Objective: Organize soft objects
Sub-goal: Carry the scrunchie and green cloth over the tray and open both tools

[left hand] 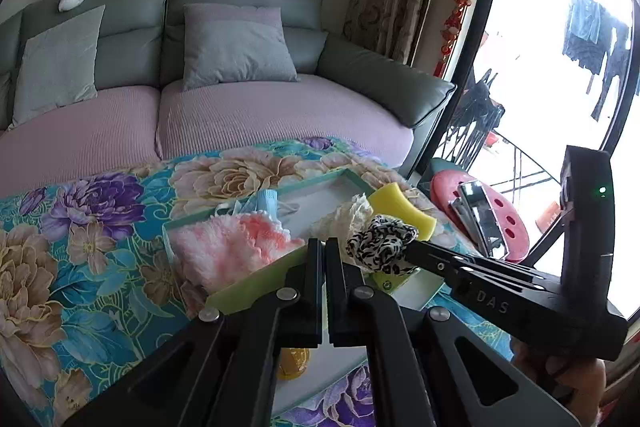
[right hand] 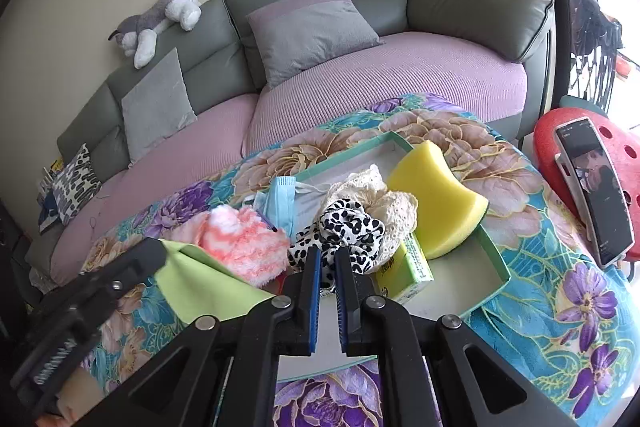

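Note:
A shallow teal-rimmed white tray (right hand: 494, 261) on the floral cloth holds a yellow sponge (right hand: 438, 195), a cream lace scrunchie (right hand: 384, 201), a leopard-print scrunchie (right hand: 346, 231), a blue face mask (right hand: 280, 205), a pink fluffy cloth (right hand: 244, 243) and a green packet (right hand: 412, 269). My right gripper (right hand: 328, 257) is shut on the leopard-print scrunchie (left hand: 380, 245) and holds it over the tray (left hand: 352, 179). My left gripper (left hand: 323, 247) is shut on a lime-green cloth (left hand: 256, 285) at the tray's near left corner; the cloth also shows in the right wrist view (right hand: 204, 283).
A sofa (right hand: 400, 79) with pink seats and grey cushions stands behind the table. A plush husky (right hand: 164, 17) lies on its back. A red stool (right hand: 624, 151) with a phone (right hand: 596, 187) stands at the right. A yellow object (left hand: 294, 363) lies under my left gripper.

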`<state>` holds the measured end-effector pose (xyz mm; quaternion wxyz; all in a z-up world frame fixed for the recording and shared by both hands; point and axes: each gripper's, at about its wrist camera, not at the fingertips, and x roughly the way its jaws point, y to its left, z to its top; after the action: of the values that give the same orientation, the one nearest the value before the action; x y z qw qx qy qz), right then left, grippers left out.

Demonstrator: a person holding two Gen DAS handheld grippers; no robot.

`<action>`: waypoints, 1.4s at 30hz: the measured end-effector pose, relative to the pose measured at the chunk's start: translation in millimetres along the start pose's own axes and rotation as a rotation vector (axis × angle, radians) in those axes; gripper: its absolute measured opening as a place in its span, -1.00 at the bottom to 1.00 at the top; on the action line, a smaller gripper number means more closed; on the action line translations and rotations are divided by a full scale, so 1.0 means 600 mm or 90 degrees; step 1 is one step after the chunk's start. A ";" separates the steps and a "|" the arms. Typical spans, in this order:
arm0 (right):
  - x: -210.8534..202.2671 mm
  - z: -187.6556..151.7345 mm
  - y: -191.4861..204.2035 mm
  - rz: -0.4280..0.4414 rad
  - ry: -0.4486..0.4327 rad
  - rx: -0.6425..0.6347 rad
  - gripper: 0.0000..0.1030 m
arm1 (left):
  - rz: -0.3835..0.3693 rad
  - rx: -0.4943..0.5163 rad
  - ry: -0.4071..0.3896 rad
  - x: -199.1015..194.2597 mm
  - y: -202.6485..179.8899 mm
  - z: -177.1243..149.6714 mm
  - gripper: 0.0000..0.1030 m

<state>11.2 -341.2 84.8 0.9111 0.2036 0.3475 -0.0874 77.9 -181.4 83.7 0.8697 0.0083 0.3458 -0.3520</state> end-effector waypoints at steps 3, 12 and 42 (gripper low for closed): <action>0.011 -0.004 0.001 -0.006 0.011 -0.005 -0.85 | 0.011 -0.013 0.023 0.025 0.011 -0.010 -0.98; 0.049 -0.018 0.011 -0.021 0.049 -0.026 -0.85 | 0.048 -0.045 0.081 0.079 0.037 -0.040 -0.97; 0.077 -0.027 0.019 -0.068 0.105 -0.055 0.03 | 0.056 -0.072 0.119 0.065 0.050 -0.040 -0.11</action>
<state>39.6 -324.9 46.5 0.8813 0.1514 0.4354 -0.1039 102.2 -176.4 34.8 0.8474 0.0073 0.4438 -0.2915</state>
